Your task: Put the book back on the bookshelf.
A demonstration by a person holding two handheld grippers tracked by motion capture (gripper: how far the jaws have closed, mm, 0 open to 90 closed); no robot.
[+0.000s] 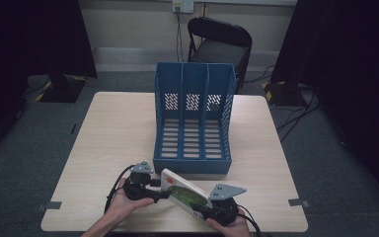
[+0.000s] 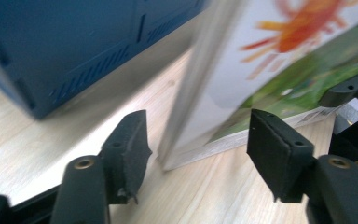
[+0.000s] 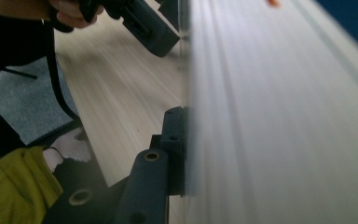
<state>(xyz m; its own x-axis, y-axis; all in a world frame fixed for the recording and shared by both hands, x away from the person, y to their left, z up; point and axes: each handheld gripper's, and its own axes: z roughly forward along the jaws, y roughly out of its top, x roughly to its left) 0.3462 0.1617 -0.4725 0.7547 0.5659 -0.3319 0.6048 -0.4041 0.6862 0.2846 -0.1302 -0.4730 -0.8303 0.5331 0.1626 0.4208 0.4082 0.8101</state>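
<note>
Blue rack (image 1: 193,118) waits far of us: with the right gripper (image 1: 212,205) clamped on the book (image 1: 182,192) and the left gripper (image 1: 159,191) open astride its corner, we should upright it before slotting.

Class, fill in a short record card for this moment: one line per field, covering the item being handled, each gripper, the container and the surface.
Item handled: thin white picture book with an orange and green cover, tilted on one edge
Right gripper: shut on the book's near end
Left gripper: jaws open, book's corner between them, pads apart from it
Container: blue plastic three-slot file rack, beyond the book, all slots bare
Surface: pale wooden table
Background: black folding chair behind the table
</note>
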